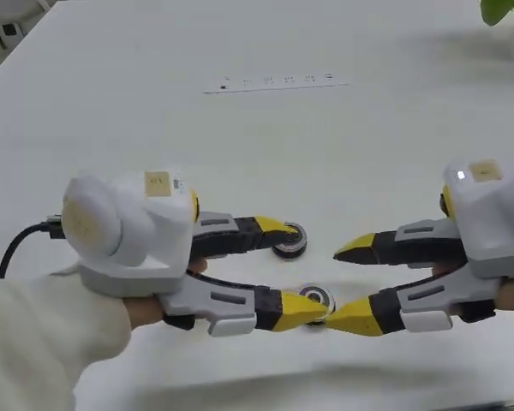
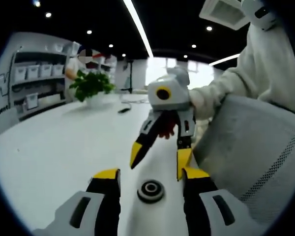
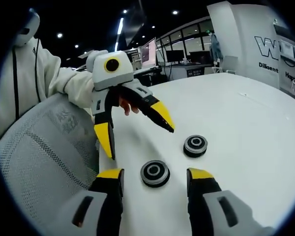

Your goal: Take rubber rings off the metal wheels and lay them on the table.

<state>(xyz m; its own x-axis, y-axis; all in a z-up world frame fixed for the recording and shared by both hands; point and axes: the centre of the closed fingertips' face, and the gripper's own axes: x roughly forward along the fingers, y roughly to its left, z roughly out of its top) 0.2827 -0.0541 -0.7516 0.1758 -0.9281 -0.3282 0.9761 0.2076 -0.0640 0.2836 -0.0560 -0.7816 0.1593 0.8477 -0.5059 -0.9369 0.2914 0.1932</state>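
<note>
Left gripper and right gripper both spread apart, nothing gripped. Near wheel, lower centre, crowded from both sides; easily knocked away if jaws are bumped together.

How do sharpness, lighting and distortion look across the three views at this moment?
Head view: soft throughout, flat light washing out the white table, green plant leaves blurred. Left gripper view: strong fisheye bending, bright window blown out, ceiling strip light glaring. Right gripper view: same bending, yet the black-ringed metal wheel between the right tongs is crisp.
</note>
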